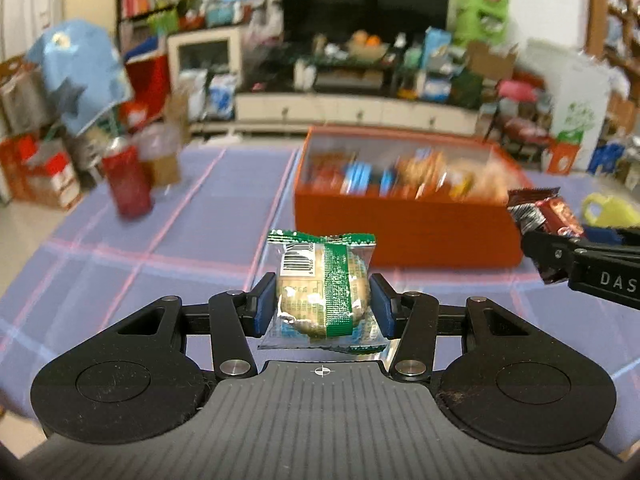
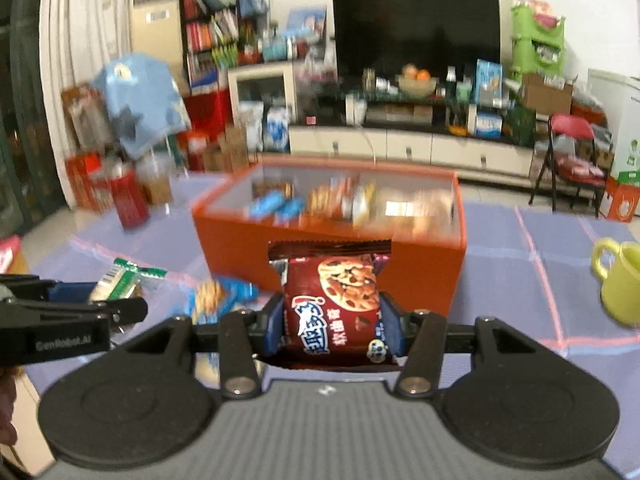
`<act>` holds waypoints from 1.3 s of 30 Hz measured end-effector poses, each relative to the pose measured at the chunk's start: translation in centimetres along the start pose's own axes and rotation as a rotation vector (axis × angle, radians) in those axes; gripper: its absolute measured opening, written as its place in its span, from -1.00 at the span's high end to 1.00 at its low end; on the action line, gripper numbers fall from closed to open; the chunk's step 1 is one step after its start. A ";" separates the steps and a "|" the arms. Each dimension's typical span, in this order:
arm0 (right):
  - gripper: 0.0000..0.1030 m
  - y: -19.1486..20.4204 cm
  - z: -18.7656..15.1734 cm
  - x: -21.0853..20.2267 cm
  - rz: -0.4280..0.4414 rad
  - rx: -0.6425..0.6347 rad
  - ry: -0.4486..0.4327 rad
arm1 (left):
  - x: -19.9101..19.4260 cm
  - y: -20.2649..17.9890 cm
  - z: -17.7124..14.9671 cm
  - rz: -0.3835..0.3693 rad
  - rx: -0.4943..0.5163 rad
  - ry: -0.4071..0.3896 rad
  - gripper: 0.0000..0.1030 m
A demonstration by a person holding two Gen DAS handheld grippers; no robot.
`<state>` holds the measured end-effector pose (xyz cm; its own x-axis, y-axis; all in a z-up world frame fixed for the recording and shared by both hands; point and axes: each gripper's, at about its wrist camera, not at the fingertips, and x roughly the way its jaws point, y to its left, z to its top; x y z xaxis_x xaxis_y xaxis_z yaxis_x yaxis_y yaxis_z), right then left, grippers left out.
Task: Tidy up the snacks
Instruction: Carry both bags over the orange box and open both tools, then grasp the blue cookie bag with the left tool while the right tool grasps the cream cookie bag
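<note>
**Both packets gripped, box dead ahead**

My left gripper [image 1: 323, 300] has its pads pinched on the clear green-striped biscuit packet [image 1: 323, 286], held upright, lower centre of frame. My right gripper [image 2: 331, 322] is clamped partway on the dark red chocolate-chip cookie packet [image 2: 332, 300], also upright. Farther off, the open orange snack box [image 2: 332, 248] sits straight beyond the right one, up-right of the left. I'd say the right is nearer.
</note>
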<state>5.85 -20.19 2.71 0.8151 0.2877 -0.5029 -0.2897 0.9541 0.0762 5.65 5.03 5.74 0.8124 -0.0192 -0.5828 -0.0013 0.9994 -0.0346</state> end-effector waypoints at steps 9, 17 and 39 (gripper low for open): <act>-0.08 -4.8 7.5 5.3 0.024 0.142 -0.005 | 7.4 -1.3 10.1 -0.017 0.000 -0.036 0.57; -0.26 -4.4 10.6 12.5 -0.021 0.134 0.063 | 14.0 -2.5 13.0 -0.038 0.047 0.034 0.45; -0.51 7.4 -5.4 8.3 -0.090 0.224 0.063 | 5.2 9.1 0.4 0.065 -0.156 0.050 0.13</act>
<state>7.78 -11.14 -5.55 0.7976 0.2013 -0.5686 -0.0926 0.9724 0.2143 10.09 13.99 2.78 0.7775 0.0400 -0.6276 -0.1468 0.9820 -0.1192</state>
